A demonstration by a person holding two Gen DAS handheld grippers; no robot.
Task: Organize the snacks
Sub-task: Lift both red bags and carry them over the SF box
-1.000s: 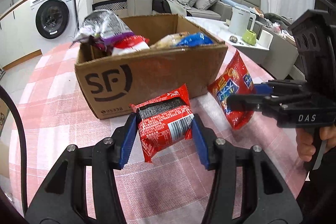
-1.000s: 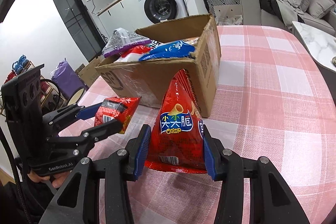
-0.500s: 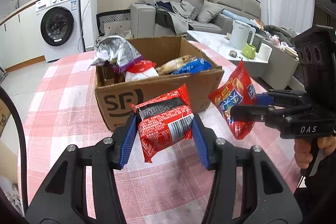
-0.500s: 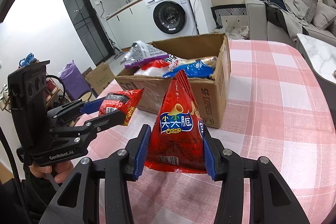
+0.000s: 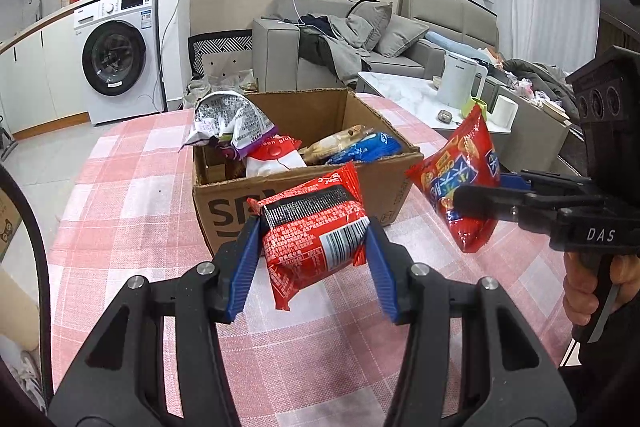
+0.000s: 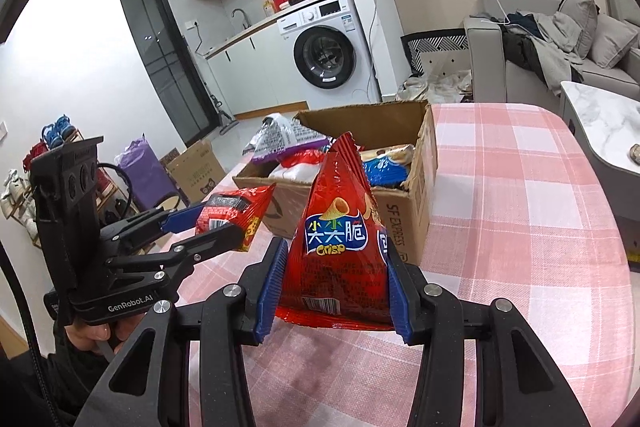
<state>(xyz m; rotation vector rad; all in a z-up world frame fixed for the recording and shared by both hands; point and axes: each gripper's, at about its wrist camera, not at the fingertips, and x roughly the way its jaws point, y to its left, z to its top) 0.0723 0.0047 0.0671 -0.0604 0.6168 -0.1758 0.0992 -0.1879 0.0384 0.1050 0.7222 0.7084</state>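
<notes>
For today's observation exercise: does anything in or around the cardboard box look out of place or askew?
Yes. A silver-and-purple packet sits askew at the cardboard box's back left corner, jutting above and beyond the rim rather than lying inside like the blue packet. Nothing looks spilled.

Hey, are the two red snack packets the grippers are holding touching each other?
Apart. The left wrist view shows tablecloth and box between the red square packet and the red triangular crisp bag.

Both tongs w/ snack packs raised, box now lower.

Right gripper clamps red crisp bag (cardboard box behind).
</notes>
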